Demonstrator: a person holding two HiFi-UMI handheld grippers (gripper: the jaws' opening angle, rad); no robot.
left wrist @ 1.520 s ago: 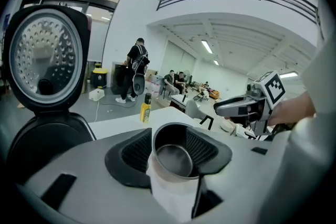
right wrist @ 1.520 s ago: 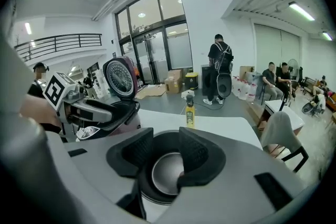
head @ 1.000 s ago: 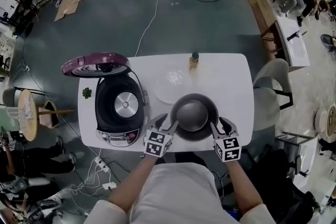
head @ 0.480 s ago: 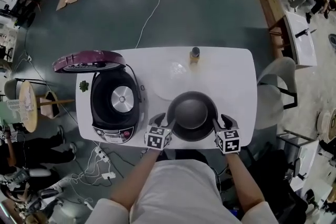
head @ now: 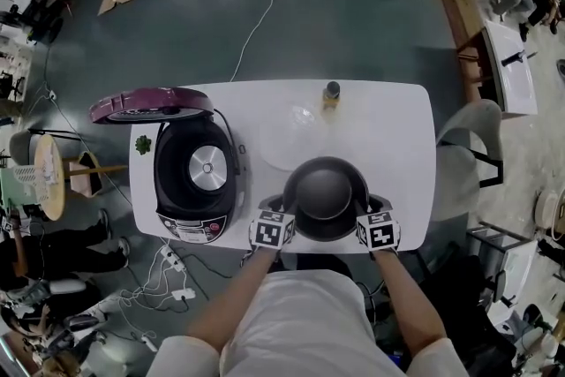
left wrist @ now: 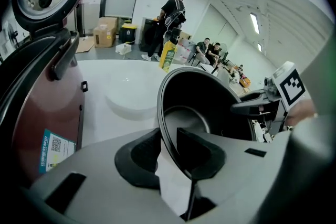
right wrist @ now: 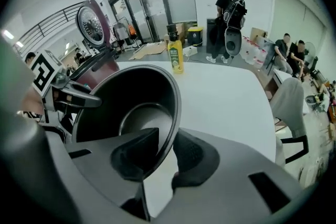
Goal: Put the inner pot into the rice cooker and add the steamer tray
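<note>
The dark inner pot (head: 325,190) stands on the white table (head: 397,128) near its front edge. My left gripper (head: 284,213) is at the pot's left rim and my right gripper (head: 366,211) at its right rim. In the left gripper view the pot's rim (left wrist: 164,113) runs between the two pads of the left gripper (left wrist: 167,152), whose jaws are closing on it. In the right gripper view the rim (right wrist: 176,113) likewise sits between the closing pads of the right gripper (right wrist: 165,157). The rice cooker (head: 196,181) stands open at the left. The pale, see-through steamer tray (head: 287,137) lies behind the pot.
The cooker's maroon lid (head: 150,104) stands up behind its body. A small yellow bottle (head: 331,94) stands at the table's far edge. A grey chair (head: 463,154) is at the right. Cables lie on the floor at the left, and people stand in the background.
Both grippers have come down beside the pot, and their jaws have narrowed onto its rim. The pot has stayed where it was.
</note>
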